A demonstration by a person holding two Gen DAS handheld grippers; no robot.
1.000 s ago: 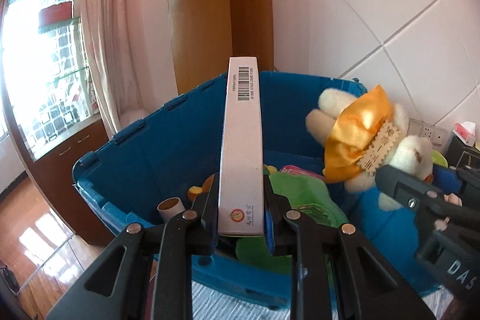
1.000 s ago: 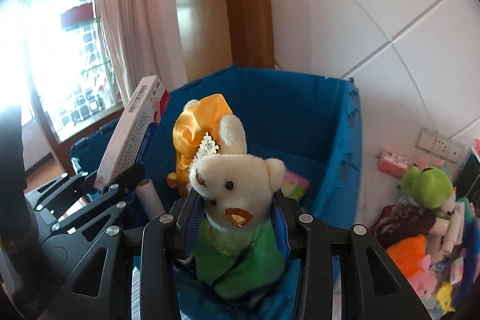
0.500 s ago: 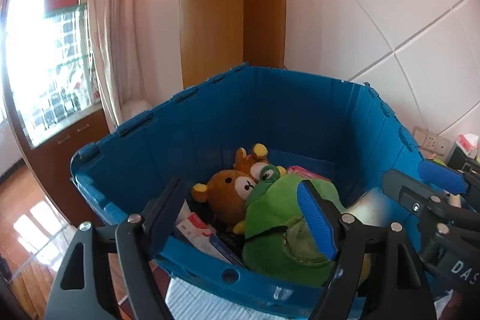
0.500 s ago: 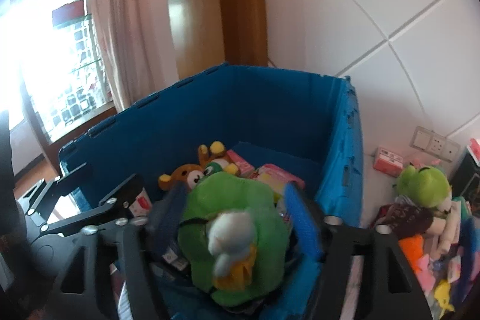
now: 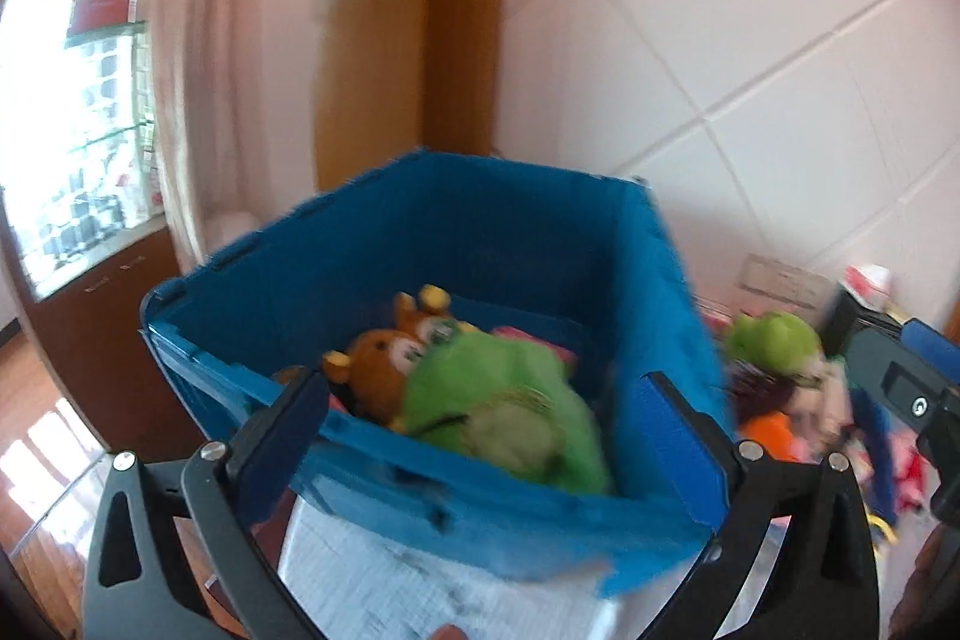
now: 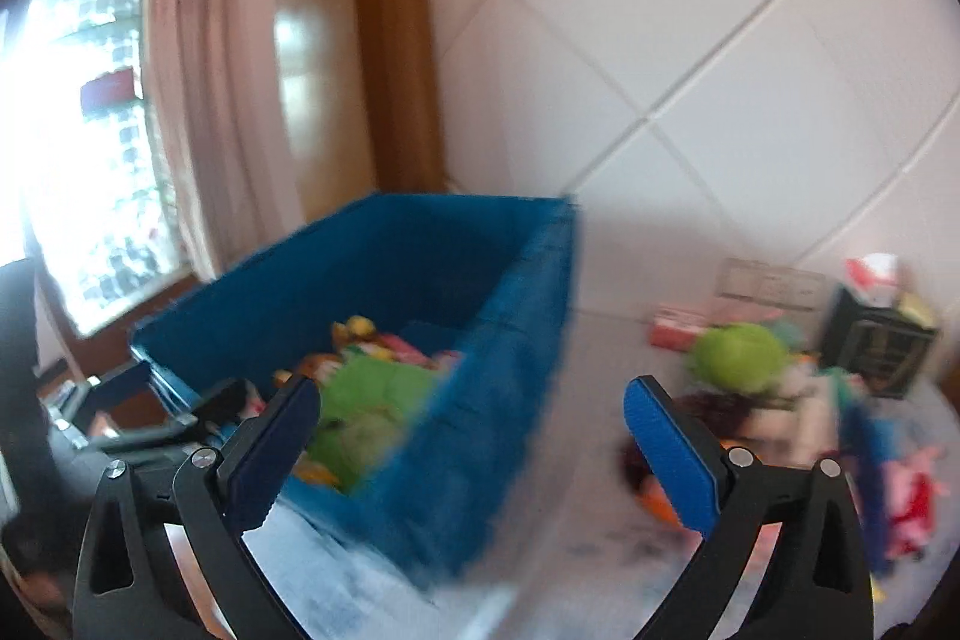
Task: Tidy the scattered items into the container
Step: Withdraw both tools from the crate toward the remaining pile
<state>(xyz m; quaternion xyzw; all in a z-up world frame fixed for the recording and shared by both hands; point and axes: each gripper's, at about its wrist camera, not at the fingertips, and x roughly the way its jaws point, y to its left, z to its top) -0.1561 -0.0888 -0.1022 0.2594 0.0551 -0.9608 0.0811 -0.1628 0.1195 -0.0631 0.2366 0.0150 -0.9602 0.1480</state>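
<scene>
The blue bin (image 5: 510, 244) stands ahead, seen also in the right wrist view (image 6: 420, 256). Inside it lie a green-clothed plush (image 5: 510, 412) (image 6: 372, 394) and a brown bear (image 5: 378, 370). My left gripper (image 5: 489, 430) hovers before the bin's near rim, its jaws opening wide, pads touching nothing. My right gripper (image 6: 474, 430) is level with the bin's right corner, its jaws opening too, with nothing between the pads. A green frog plush (image 5: 774, 340) (image 6: 738, 355) tops a heap of scattered toys to the right of the bin. Both views are motion-blurred.
A white cloth (image 6: 570, 460) covers the table under the bin and the toy heap. A pink box (image 6: 678, 331) and a black box (image 6: 876, 352) stand by the tiled wall. A window, a curtain and a wooden post are behind the bin.
The left gripper let go of a long white box and the right let go of a teddy in green; both now lie in the bin. Both grippers opened, drew back and swung right.
</scene>
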